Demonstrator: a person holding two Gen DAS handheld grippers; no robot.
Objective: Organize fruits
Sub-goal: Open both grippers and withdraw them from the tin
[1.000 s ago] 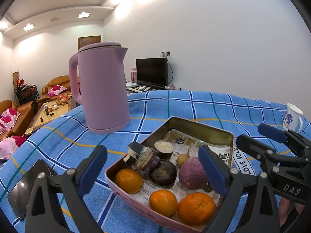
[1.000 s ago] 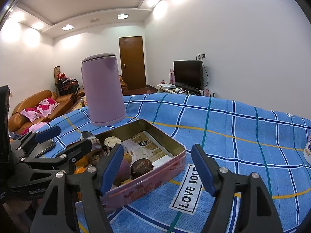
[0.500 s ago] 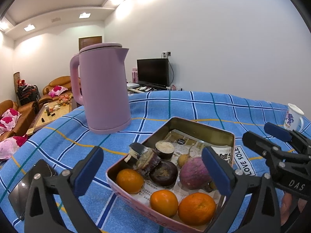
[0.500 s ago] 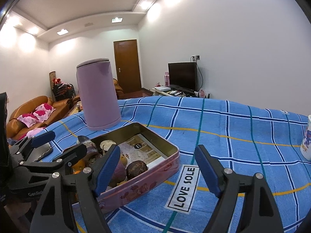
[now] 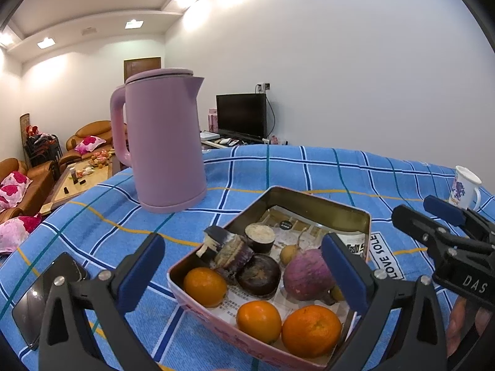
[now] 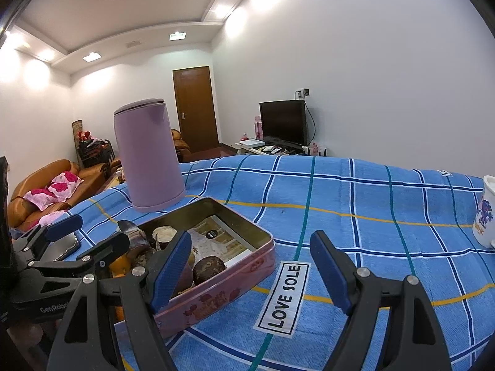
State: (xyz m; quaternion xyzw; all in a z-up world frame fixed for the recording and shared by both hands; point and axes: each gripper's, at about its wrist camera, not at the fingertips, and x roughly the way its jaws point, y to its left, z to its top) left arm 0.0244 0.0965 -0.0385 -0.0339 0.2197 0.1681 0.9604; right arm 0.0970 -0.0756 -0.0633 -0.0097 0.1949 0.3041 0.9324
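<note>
A pink metal tin [image 5: 309,196] [image 6: 247,273] sits on the blue checked tablecloth. It holds three oranges [image 5: 311,330], a purple round fruit [image 5: 304,275], dark mangosteens [image 5: 258,275] and cut dark pieces [image 5: 225,247]. My left gripper [image 5: 244,273] is open and empty, hovering just in front of the tin's near end. My right gripper [image 6: 252,270] is open and empty, at the tin's right side; it also shows in the left wrist view [image 5: 442,225]. The left gripper shows in the right wrist view [image 6: 89,238].
A tall pink kettle [image 5: 161,142] [image 6: 148,154] stands behind the tin. A white mug [image 5: 464,187] [image 6: 485,210] stands at the far right. A black phone [image 5: 43,293] lies at the near left. A "LOVE SOLE" label [image 6: 284,298] is on the cloth.
Both grippers have pulled back and up a little from the tin. Their jaws have opened slightly wider. The fruits have not moved.
</note>
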